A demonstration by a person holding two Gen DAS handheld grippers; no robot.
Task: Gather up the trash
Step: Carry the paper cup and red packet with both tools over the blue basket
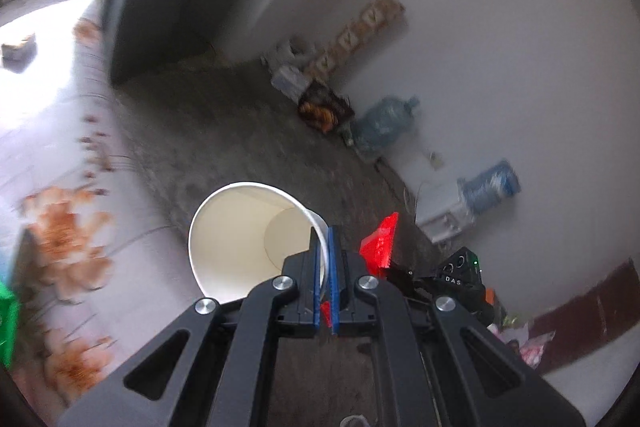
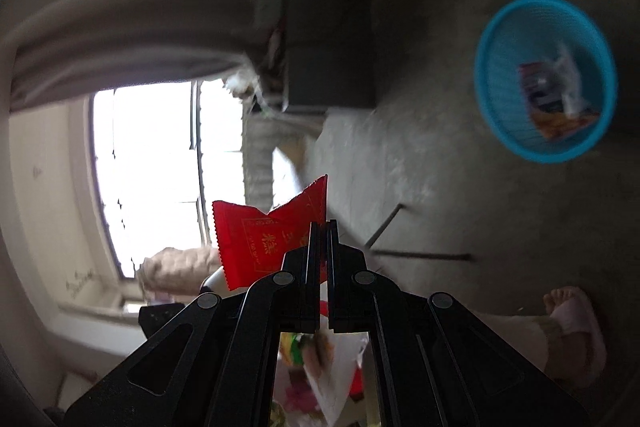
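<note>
My left gripper (image 1: 325, 233) is shut on the rim of a white paper cup (image 1: 244, 235), which hangs in the air with its open mouth facing the camera. My right gripper (image 2: 322, 227) is shut on a red snack wrapper (image 2: 264, 239) with gold print; the wrapper (image 1: 380, 241) also shows in the left wrist view, just right of the cup. A blue trash basket (image 2: 504, 131) stands on the grey floor at the upper right of the right wrist view, apart from both grippers. It holds a few wrappers and some crumpled paper.
A table with a floral cloth (image 1: 64, 227) lies at left. A dark cabinet (image 1: 148, 27) stands behind it. Water jugs (image 1: 384, 123) and clutter line the white wall. A foot in a pink slipper (image 2: 576, 323) stands on the floor. A bright window (image 2: 152, 171) is at left.
</note>
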